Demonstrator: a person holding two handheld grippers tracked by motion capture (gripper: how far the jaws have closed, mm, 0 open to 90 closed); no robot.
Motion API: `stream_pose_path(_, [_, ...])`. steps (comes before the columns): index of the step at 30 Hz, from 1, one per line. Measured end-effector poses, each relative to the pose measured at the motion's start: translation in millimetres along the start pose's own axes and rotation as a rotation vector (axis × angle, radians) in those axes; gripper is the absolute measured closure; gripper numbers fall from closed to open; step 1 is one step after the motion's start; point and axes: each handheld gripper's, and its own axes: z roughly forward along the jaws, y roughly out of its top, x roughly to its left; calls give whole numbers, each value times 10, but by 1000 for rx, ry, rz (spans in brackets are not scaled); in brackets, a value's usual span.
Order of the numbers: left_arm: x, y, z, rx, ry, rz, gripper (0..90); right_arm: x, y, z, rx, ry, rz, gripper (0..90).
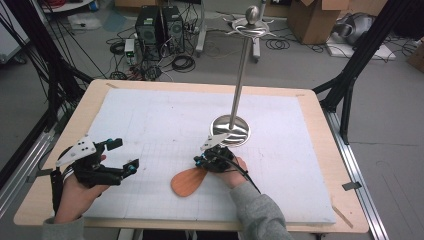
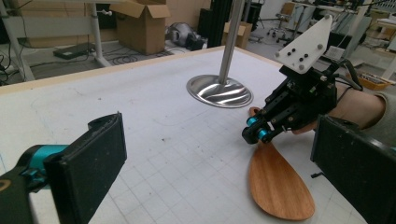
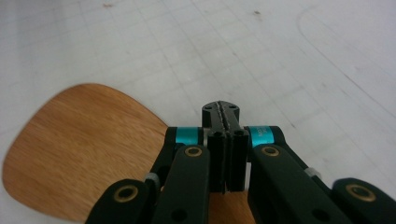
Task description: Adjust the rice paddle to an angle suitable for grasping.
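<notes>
The wooden spatula (image 1: 187,182) lies flat on the white mat (image 1: 150,125) that covers the counter (image 1: 320,150), near the person's edge, its broad blade pointing toward the left side of the high view and its handle running under the right hand. The right tongs (image 1: 201,160) sit low over the neck of the spatula; in the right gripper view (image 3: 226,111) their jaws are pressed together, and whether the handle is actually caught between them I cannot tell — the wood passes just beneath and to the side of the tips.

The step in hand looks like the pick-up of the spatula, with the metal stand (image 1: 231,131) just behind as the likely place to hang it. The next move calls for a sure grip on the handle before any lift — if the jaws have missed it, they need to spread and come down again astride the wood.

The right hand (image 1: 232,170) is turned so its tongs point across the mat at a shallow angle. The left tongs (image 1: 121,155) are spread wide, holding nothing, resting well apart at the left of the mat with the left hand (image 1: 80,187) at the counter's edge.
</notes>
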Motion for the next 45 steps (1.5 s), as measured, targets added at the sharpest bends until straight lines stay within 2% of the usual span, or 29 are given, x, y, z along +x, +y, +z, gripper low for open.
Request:
stream_pose_path(6, [11,-1,-22,-5,8,-3,40,95,73,147,16,45,-13,898])
stream_pose_path(14, [27,-11,-24,-2,7,-4,40,267,206,305,11,110,-55,898])
stream_pose_path(17, [26,-11,-25,-3,6,-6,40,325,244,399,29,129,-60,898])
stream_pose_path(23, [32,-1,-47,-7,6,-2,40,402,285,448,34,159,-77,898])
stream_pose_path(29, [30,-4,-35,-6,2,-4,40,488,265,396,65,181,-102,898])
stream_pose_path(33, [6,0,-12,-4,-5,0,40,514,184,303,68,159,-108,899])
stream_pose_path(36, [-7,1,5,-1,-9,2,40,509,127,237,69,157,-96,899])
stream_pose_path(38, [-32,1,38,6,-16,5,40,494,29,129,71,151,-76,899])
stream_pose_path(45, [-72,1,94,19,-28,12,40,529,-153,-66,66,136,-66,899])
